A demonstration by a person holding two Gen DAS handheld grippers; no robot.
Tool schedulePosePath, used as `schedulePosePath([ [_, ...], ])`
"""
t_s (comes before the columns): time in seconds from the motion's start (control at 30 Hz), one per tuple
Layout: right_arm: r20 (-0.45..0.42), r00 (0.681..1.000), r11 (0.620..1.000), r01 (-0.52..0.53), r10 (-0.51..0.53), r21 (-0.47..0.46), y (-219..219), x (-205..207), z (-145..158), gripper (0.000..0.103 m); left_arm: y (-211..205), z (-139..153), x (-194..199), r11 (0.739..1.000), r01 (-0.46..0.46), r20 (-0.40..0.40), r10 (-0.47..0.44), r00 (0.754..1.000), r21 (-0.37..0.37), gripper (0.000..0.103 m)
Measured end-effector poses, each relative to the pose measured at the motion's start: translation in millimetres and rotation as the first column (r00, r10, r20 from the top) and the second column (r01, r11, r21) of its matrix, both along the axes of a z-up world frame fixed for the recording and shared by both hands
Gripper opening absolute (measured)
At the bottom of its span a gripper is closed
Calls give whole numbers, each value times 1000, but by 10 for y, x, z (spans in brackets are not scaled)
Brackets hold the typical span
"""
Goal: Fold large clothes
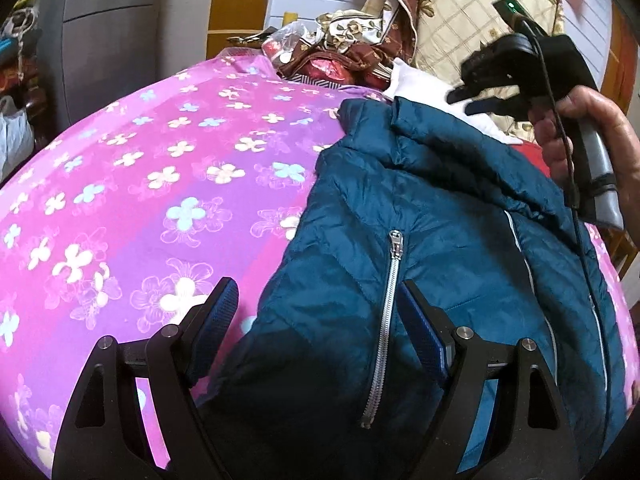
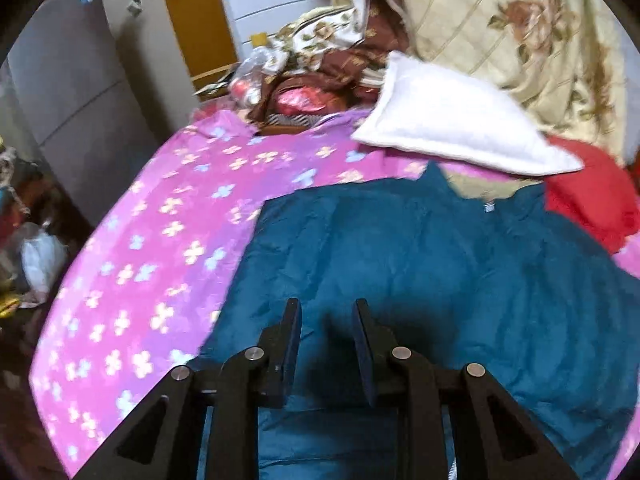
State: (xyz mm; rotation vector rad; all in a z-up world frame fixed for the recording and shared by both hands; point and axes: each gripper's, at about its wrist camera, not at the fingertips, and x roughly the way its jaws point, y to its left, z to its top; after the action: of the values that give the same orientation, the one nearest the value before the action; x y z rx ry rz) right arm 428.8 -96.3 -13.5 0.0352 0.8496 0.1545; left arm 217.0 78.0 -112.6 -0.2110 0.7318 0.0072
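Observation:
A teal puffer jacket [image 1: 440,220] lies spread on a bed with a pink flowered sheet [image 1: 160,160]. Its silver pocket zipper [image 1: 384,320] runs down between the fingers of my left gripper [image 1: 316,286], which hovers wide open over the jacket's left edge, holding nothing. A person's hand [image 1: 592,120] holds my right gripper [image 1: 468,102] in the air beyond the collar [image 1: 460,140]. In the right wrist view, that gripper [image 2: 327,306] hangs over the jacket [image 2: 400,248], its jaws narrowed but apart, with nothing between them.
A white pillow [image 2: 452,128] and a red cloth [image 2: 588,200] lie just beyond the jacket's collar. A beige flowered quilt [image 2: 520,32] and brown bedding [image 2: 340,64] pile up at the head. A grey wardrobe [image 2: 72,80] stands left of the bed.

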Motion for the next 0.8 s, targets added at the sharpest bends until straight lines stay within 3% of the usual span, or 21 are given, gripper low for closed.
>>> schedulePosePath([
  [0.1,-17,1000,999,16,-17,-37,-8,63,-62,29,59,35,-20,1000,-17,15,17,1000,-15,81],
  [0.17,-52,999,998,-4,1,-56,89,118,-195,40,90,47,-18,999,-18,14,18,1000,-29,81],
  [0.37,-53,997,983,-62,53,-174,446,205,-505,40,132,-1,36,998,-15,-22,14,1000,-54,81],
  [0.43,-33,998,960,-66,59,-271,600,276,-635,40,154,-29,59,998,-22,-36,20,999,-65,81],
  [0.5,-3,999,927,-39,41,-372,684,318,-719,31,167,-41,69,997,-31,-41,28,999,-71,81],
  [0.53,-4,1000,921,-21,22,-388,686,359,-760,16,177,-46,73,996,-31,-46,28,999,-78,81],
  [0.63,0,1000,944,6,-6,-329,613,318,-696,12,207,-45,79,995,-37,-51,32,998,-96,81],
  [0.8,-22,998,977,-63,60,-206,658,0,-566,11,234,-44,69,993,-42,-58,36,998,-111,81],
])
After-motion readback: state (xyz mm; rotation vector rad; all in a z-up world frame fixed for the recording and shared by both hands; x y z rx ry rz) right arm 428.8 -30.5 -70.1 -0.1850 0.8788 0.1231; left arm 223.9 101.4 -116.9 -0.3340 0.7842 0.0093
